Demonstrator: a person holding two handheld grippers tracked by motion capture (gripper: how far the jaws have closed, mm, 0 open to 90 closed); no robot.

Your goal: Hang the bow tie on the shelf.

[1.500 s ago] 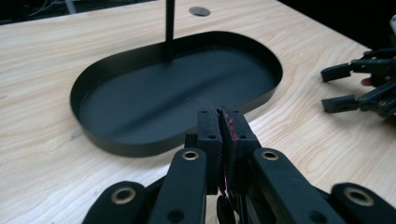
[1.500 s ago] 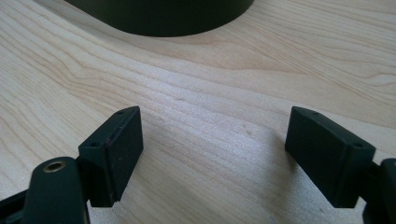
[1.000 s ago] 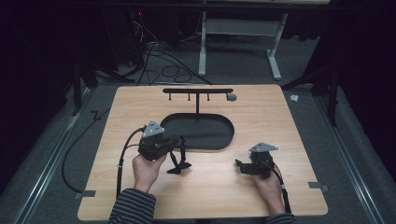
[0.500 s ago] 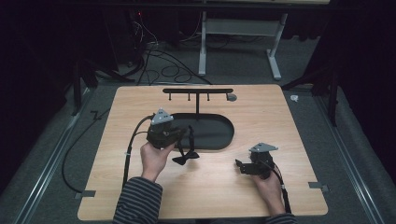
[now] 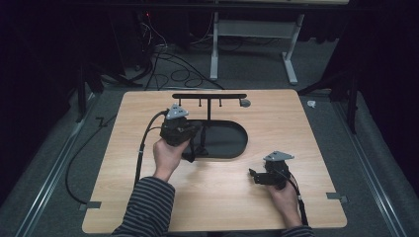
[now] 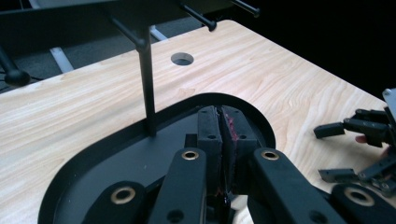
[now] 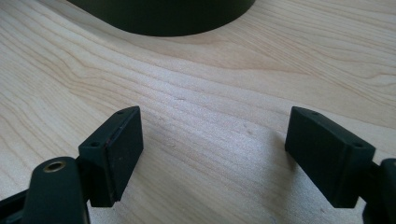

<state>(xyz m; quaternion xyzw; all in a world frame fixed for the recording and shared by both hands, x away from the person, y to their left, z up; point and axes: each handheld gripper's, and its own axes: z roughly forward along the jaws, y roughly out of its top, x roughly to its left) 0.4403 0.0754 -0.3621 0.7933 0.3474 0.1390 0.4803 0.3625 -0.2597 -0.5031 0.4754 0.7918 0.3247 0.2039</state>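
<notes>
No readable writing or brand is showing. The left gripper (image 5: 193, 146) has risen from the pale wooden table (image 5: 123, 148) and is now hanging over the black oval tray (image 5: 232, 143) beside its thin black hook stand (image 6: 145, 74), jaws pressed together. The right gripper (image 7: 212, 156) is staying low on the wood, its 2 jaws spread, nothing between them.

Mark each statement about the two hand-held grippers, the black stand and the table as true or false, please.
1. The left hand-held gripper is closed over the stand's black oval base. True.
2. The right hand-held gripper is closed on an object. False: its jaws stand wide apart over bare wood.
3. A thin post rises from the oval base. True.
4. The wooden table has no hole. False: a round hole shows beyond the post.
</notes>
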